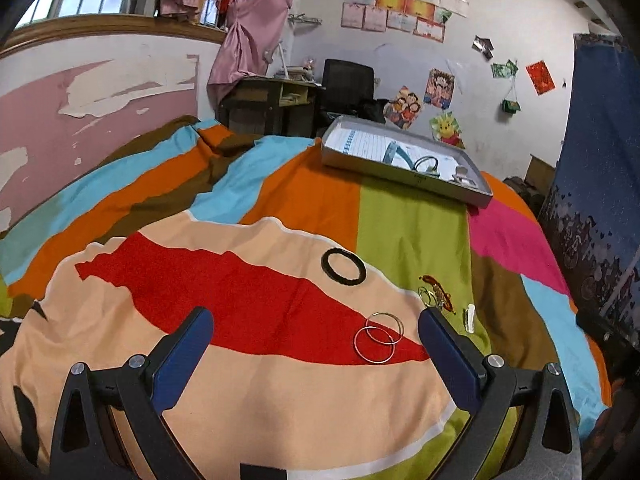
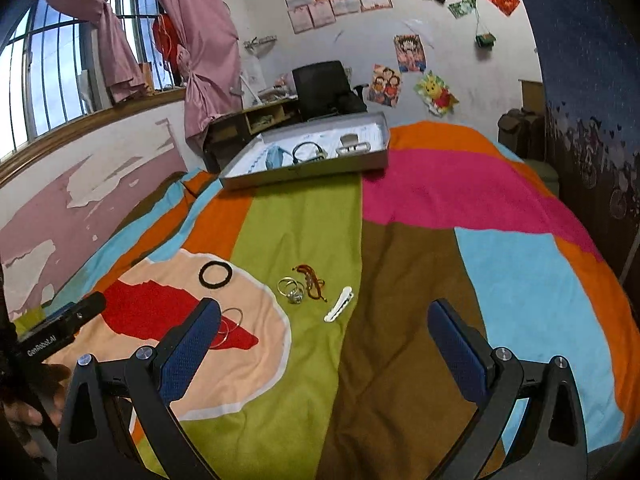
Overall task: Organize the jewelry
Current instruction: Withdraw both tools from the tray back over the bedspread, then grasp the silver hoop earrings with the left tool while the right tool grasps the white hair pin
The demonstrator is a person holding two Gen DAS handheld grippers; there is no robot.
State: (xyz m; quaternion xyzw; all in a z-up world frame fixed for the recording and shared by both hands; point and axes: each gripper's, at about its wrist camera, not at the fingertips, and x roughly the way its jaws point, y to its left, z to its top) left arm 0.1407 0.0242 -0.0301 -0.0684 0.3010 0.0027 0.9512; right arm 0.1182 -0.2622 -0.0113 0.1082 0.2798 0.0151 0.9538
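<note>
On the colourful bedspread lie a black ring bangle, two thin silver bangles, a small silver ring cluster, an amber bead bracelet and a white hair clip. A grey tray at the far end holds a blue strap, a dark bangle and silver pieces. My left gripper is open and empty, the silver bangles just inside its right finger. My right gripper is open and empty, near the hair clip.
The bedspread covers a bed beside a peeling pink wall. A desk and black chair stand beyond the bed's far end. A blue patterned wall is on the right. The left gripper's body shows in the right wrist view.
</note>
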